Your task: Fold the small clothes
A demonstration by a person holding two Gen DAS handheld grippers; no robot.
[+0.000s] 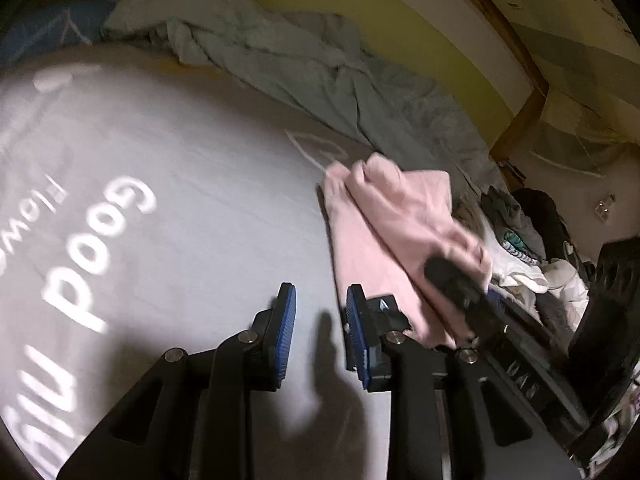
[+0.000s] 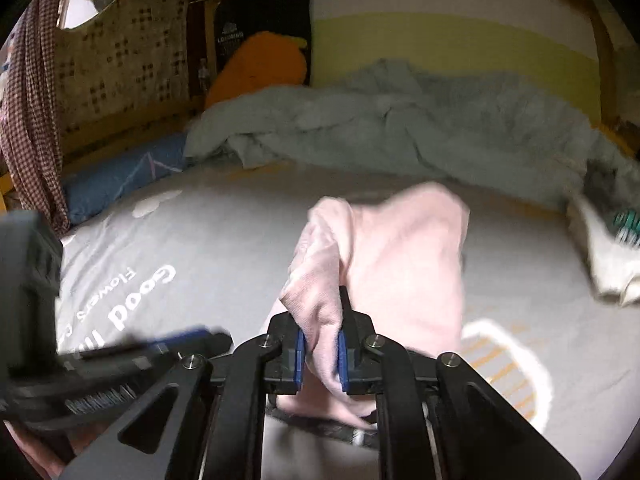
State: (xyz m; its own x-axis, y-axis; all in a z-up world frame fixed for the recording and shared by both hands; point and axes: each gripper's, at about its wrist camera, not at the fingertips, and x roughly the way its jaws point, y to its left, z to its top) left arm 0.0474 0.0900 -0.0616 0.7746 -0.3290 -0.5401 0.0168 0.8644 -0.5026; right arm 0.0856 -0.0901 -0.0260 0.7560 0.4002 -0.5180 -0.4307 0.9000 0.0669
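Note:
A small pink garment (image 1: 384,216) lies bunched on the grey printed bed sheet (image 1: 180,200). In the right wrist view my right gripper (image 2: 321,354) is shut on a fold of the pink garment (image 2: 404,264), with cloth pinched between its blue pads and lifted off the sheet. The left wrist view shows that same right gripper (image 1: 442,270) as a dark blur at the garment's right edge. My left gripper (image 1: 321,312) hovers over bare sheet just left of the garment, jaws apart with nothing between them. It appears blurred at the lower left as the left gripper (image 2: 192,338).
A crumpled grey-green blanket (image 2: 440,128) runs along the far side of the bed. An orange pillow (image 2: 256,68) and a blue pillow (image 2: 120,176) lie at the back left. A pile of other clothes (image 1: 520,252) sits to the right, with a white piece (image 2: 608,264).

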